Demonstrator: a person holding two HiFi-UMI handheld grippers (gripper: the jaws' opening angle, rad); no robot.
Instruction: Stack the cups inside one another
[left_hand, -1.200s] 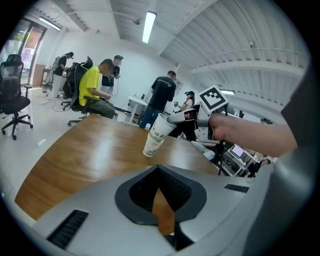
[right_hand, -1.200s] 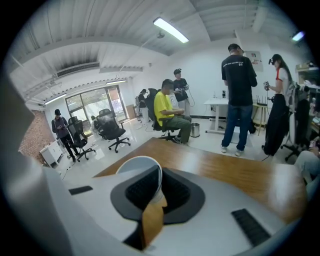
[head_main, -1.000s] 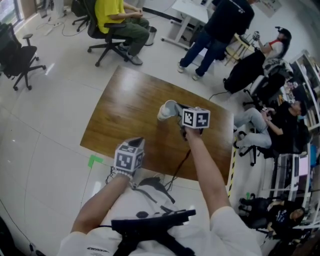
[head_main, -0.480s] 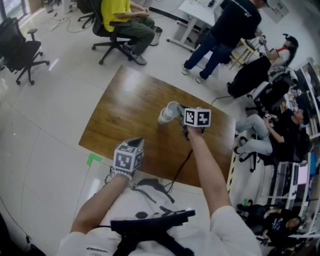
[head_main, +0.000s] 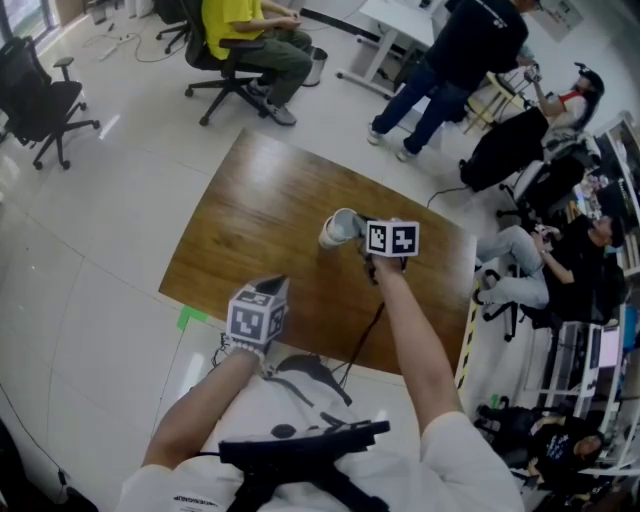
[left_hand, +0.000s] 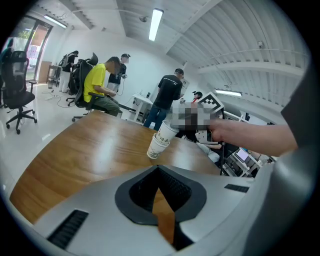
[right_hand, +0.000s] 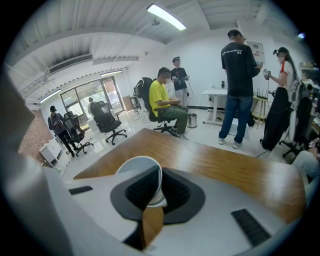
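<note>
My right gripper (right_hand: 157, 187) pinches the upper cup (left_hand: 166, 131) by its wall, tilted partway into the lower cup (left_hand: 156, 148) on the table (head_main: 250, 230). It's not yet seated. My left gripper (left_hand: 158, 172) is pressed together, empty, well short of that lower cup.

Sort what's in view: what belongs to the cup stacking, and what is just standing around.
Belongs to the job:
- upper cup, pinched by its wall in the right gripper
- lower cup, right under it
- wooden table
- left gripper, empty

Just standing around:
- black office chair
- white desk
- waste bin
- green tape on the floor
- seated person in yellow
</note>
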